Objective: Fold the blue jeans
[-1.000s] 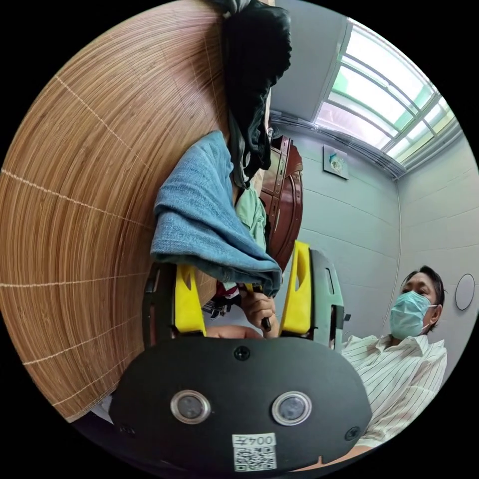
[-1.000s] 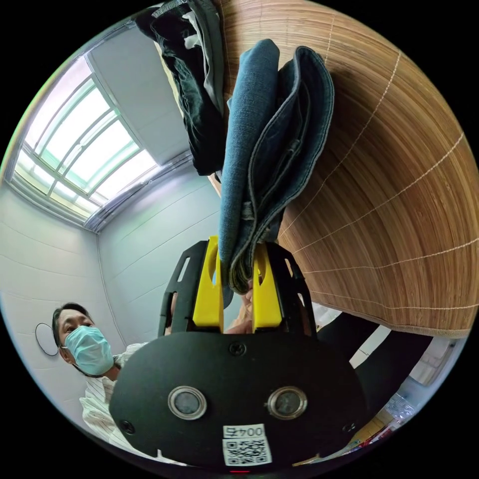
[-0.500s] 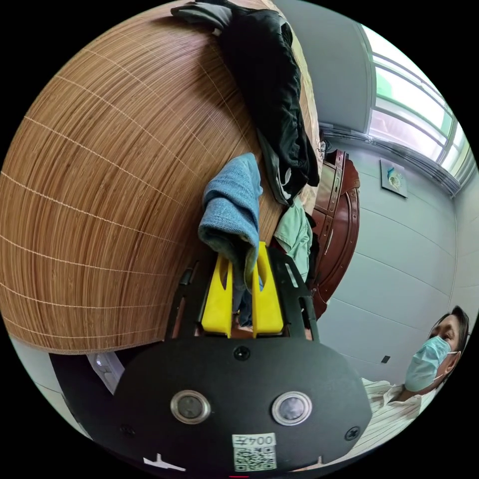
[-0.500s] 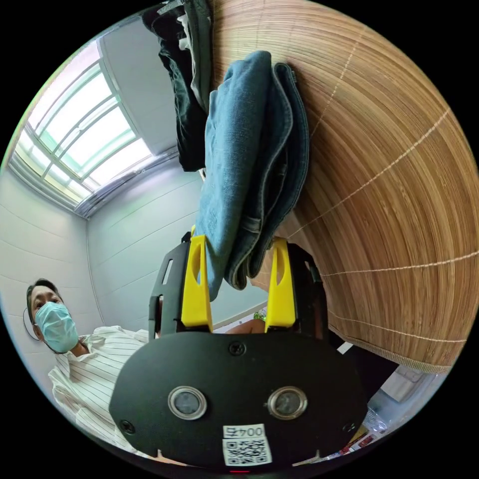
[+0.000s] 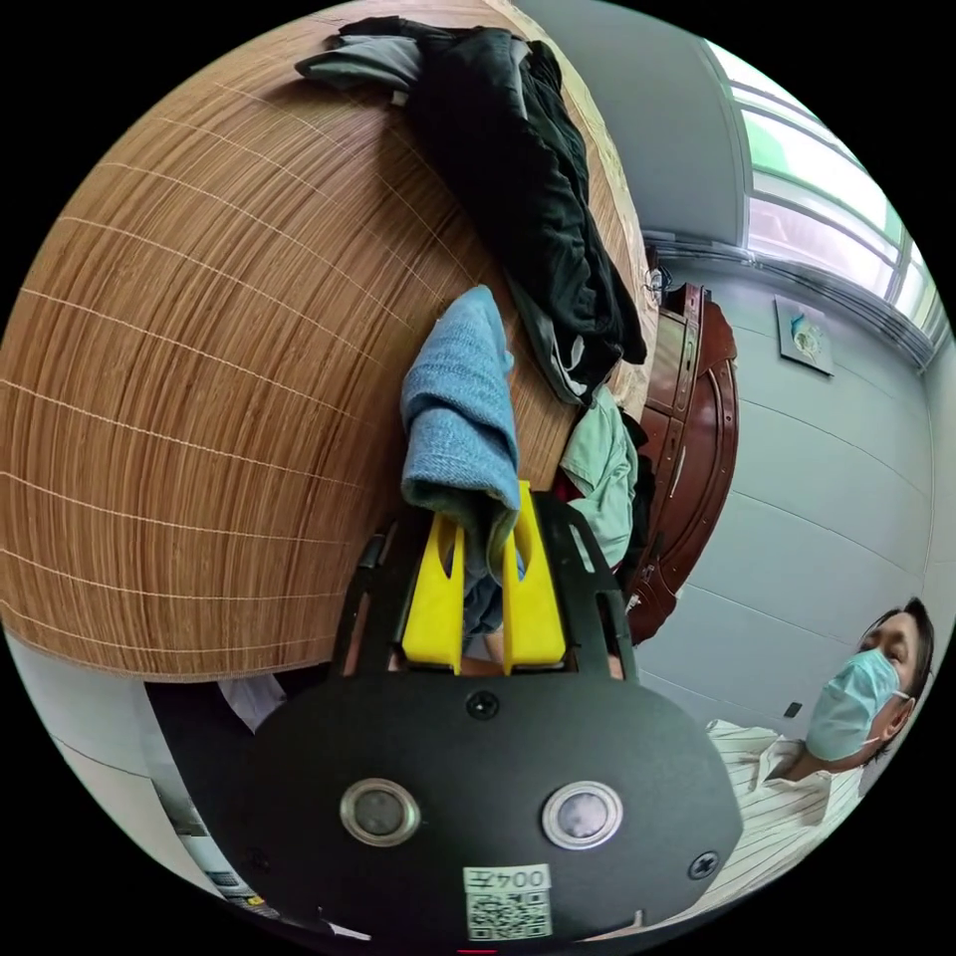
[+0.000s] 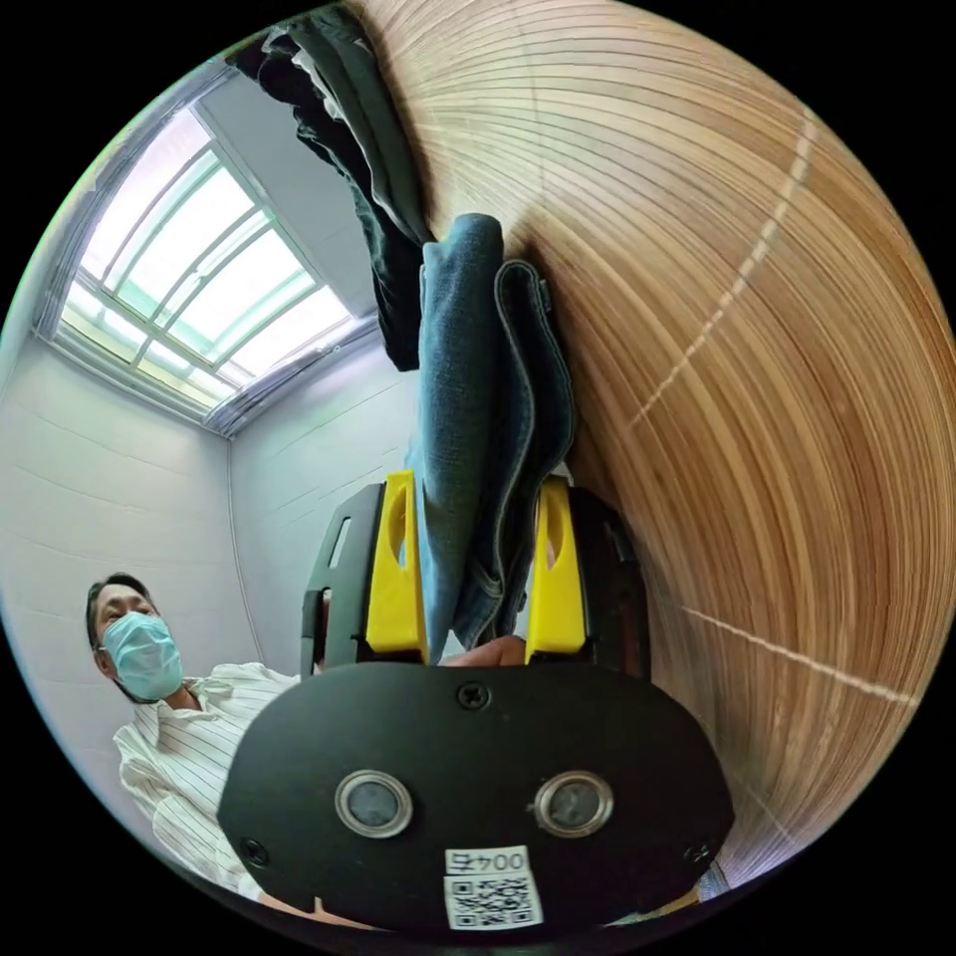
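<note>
The blue jeans (image 5: 456, 398) lie bunched in a fold on a bamboo mat (image 5: 199, 349). My left gripper (image 5: 483, 518) is shut on their light blue edge, with cloth squeezed between the yellow jaws. In the right gripper view the jeans (image 6: 458, 349) show as a thick folded stack, seams and hem towards the camera, resting against the mat (image 6: 747, 349). My right gripper (image 6: 476, 488) stands open, its jaws wide on either side of that stack. The rest of the jeans is hidden behind the fold.
A heap of black clothes (image 5: 528, 179) lies on the mat just beyond the jeans, also seen as dark clothes (image 6: 349, 119). A pale green garment (image 5: 602, 468) lies beside a dark wooden cabinet (image 5: 697, 428). A masked person (image 6: 149, 657) in a striped shirt sits close by.
My left gripper went from open to shut on the jeans' edge and stays shut. My right gripper let go of the folded stack and stays open around it.
</note>
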The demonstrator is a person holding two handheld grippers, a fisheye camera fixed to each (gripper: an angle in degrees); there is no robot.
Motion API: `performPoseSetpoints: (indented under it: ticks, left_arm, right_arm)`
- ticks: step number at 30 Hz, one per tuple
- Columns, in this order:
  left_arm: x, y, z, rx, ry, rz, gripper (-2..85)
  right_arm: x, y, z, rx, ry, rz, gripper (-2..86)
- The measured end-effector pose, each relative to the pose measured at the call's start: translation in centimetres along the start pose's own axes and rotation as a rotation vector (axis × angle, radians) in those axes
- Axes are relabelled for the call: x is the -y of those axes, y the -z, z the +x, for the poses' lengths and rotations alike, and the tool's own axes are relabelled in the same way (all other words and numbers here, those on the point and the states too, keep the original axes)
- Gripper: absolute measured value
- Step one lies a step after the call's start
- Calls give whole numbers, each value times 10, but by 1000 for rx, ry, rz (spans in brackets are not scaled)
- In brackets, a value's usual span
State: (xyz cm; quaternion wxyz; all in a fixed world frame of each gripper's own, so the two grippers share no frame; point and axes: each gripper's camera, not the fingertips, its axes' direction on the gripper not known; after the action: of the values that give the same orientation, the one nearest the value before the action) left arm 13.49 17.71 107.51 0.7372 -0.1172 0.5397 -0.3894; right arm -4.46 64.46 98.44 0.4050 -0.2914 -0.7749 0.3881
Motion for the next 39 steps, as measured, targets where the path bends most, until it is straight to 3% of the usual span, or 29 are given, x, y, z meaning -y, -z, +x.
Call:
performPoseSetpoints:
  ticks: [3,6,11,14,19,27,32,39]
  left_arm:
    - [-4,4,-11,63,-55,25,78]
    - [-14,11,-20,147,-154,48,79]
    - [-44,36,-12,302,-399,117,78]
    - [-59,72,-18,333,-465,206,78]
    - [-56,170,-48,367,-508,384,78]
    - [36,317,-137,456,-497,598,79]
    - [108,373,-188,512,-502,657,80]
    - [183,419,-263,615,-485,710,81]
  right_arm:
    - [18,-41,-9,-102,11,7,89]
    - [24,-95,-50,-417,161,8,65]
    - [5,-233,-137,-875,581,-93,64]
    - [-8,-326,-168,-1037,765,-153,64]
    - [-1,-473,-196,-1016,906,-178,64]
    - [74,-738,-208,-952,1052,-227,64]
    - [146,-898,-198,-947,1106,-207,64]
    - [230,-1045,-161,-908,1095,-223,64]
